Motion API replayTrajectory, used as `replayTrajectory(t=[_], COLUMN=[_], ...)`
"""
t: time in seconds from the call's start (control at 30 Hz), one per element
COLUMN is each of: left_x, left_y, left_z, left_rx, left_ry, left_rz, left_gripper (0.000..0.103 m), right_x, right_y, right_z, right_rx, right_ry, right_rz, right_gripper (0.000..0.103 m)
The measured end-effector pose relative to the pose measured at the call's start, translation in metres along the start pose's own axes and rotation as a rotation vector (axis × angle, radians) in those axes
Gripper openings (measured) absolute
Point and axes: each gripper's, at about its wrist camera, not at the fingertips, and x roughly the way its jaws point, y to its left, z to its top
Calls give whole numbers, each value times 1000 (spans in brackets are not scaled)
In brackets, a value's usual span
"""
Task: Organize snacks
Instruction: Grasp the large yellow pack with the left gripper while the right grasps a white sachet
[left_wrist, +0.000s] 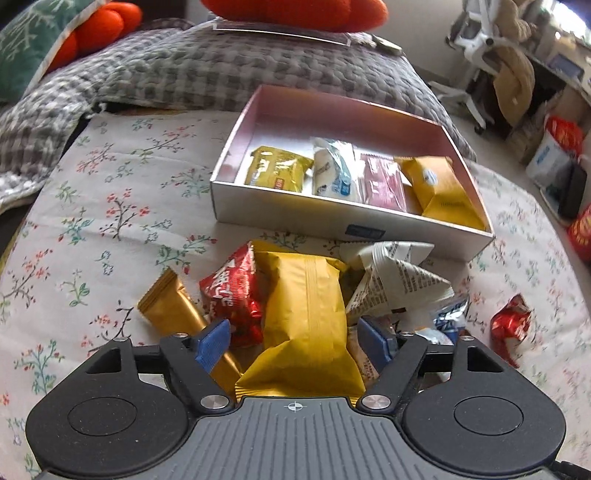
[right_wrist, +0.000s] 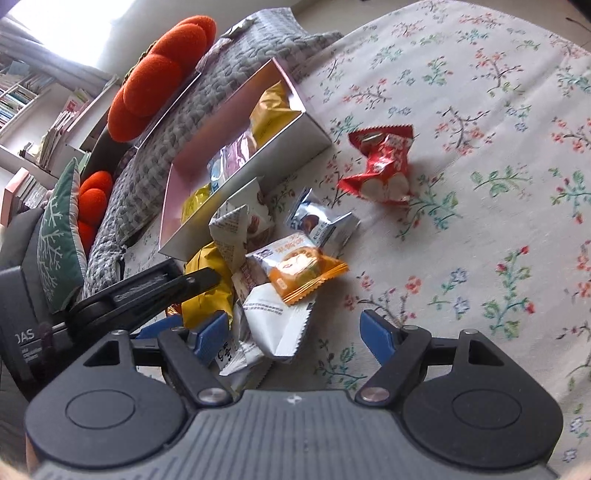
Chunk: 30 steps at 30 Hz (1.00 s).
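The left gripper (left_wrist: 295, 343) is hovering over the snack pile with its jaws standing wide, and a big yellow packet (left_wrist: 306, 317) is lying right between the blue pads (left_wrist: 213, 343). The pads are not visibly pressing on it, so that is no grip. Just left of the yellow packet a gold bar (left_wrist: 177, 314) is lying on the flowered sheet (left_wrist: 92, 221), with a red wrapper (left_wrist: 232, 291) wedged between the two. To its right a white printed wrapper (left_wrist: 395, 280) is crumpled up.

Beyond the pile, the open box (left_wrist: 351, 218) is sitting just behind the yellow packet, already holding a row of snacks: a gold pack (left_wrist: 277, 168), a white and blue one (left_wrist: 332, 171), a pink one (left_wrist: 382, 182) and a yellow pouch (left_wrist: 439, 188).

The right gripper (right_wrist: 295, 336) is spread open too, holding nothing, with a white packet (right_wrist: 280, 325) lying partly between its fingers. An orange packet (right_wrist: 303, 269) is resting just beyond that, a silver-blue pack (right_wrist: 321, 221) further on, and a red candy bag (right_wrist: 380, 162) is sitting well apart from the pile.
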Motion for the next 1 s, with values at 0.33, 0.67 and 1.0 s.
replayTrajectory(t=[0.33, 0.67, 1.0], left_x=[7, -1, -11], left_y=[8, 16, 21], left_z=[-4, -6, -10], left_rx=[0, -28, -65], left_ry=[9, -4, -19], left_rz=[-18, -49, -86], left_gripper=[51, 43, 35], right_x=[18, 24, 11], right_y=[12, 16, 19], right_z=[0, -2, -7], right_rx=[-5, -6, -11], right_ry=[12, 12, 1], right_rz=[1, -9, 5], right_gripper=[68, 41, 39])
